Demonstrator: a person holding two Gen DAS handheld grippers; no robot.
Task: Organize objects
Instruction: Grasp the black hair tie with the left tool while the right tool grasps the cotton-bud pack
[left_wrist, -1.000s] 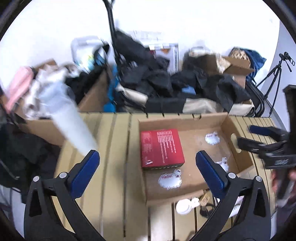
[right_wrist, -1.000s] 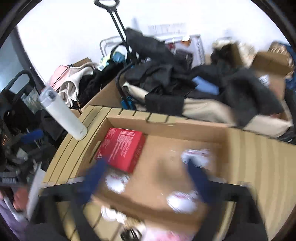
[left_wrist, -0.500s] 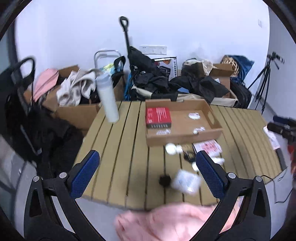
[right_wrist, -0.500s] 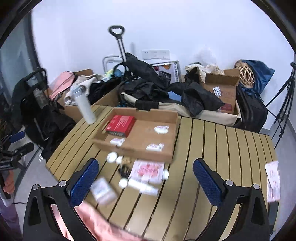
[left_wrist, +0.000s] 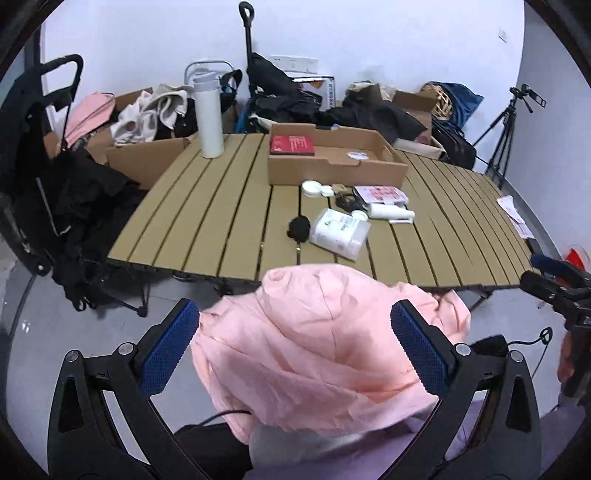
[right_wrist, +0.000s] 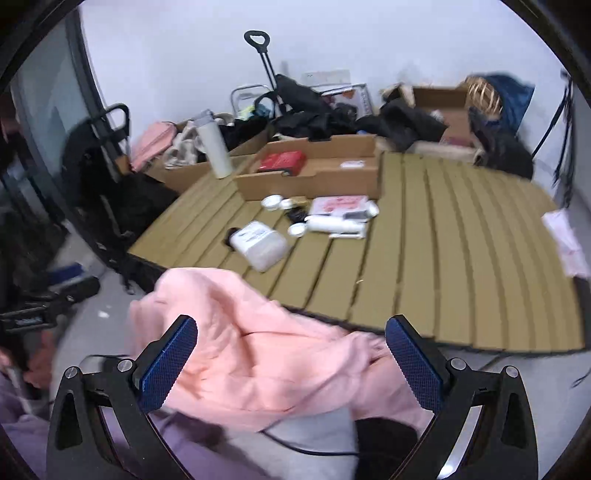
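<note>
Change of viewpoint: one second ago both cameras sat close over the cardboard tray; now both show the whole slatted table from beyond its near edge, so both grippers have pulled well back.
Change in foreground: a pink garment now fills the lower centre of both views; it was absent from the earliest pictures.
Meaning for the task: judged a pause between placements; nothing is carried, and loose items remain outside the tray.
Left gripper: jaws spread wide, empty, with the garment seen between them.
Right gripper: jaws spread wide, empty.
Tray location: centre, slightly above the middle of the left view, on the far half of the table.
Tray contents: red box in its left end; a small white item to the right.
Loose items: just below the tray in the frame; white pack, black round object, white bottle lying flat, pink-printed card, round white lid.
White flask: upright, upper left of centre, at the far table edge.
Appearance of loose items: small, light, mixed shapes, lying close together, some touching.
</note>
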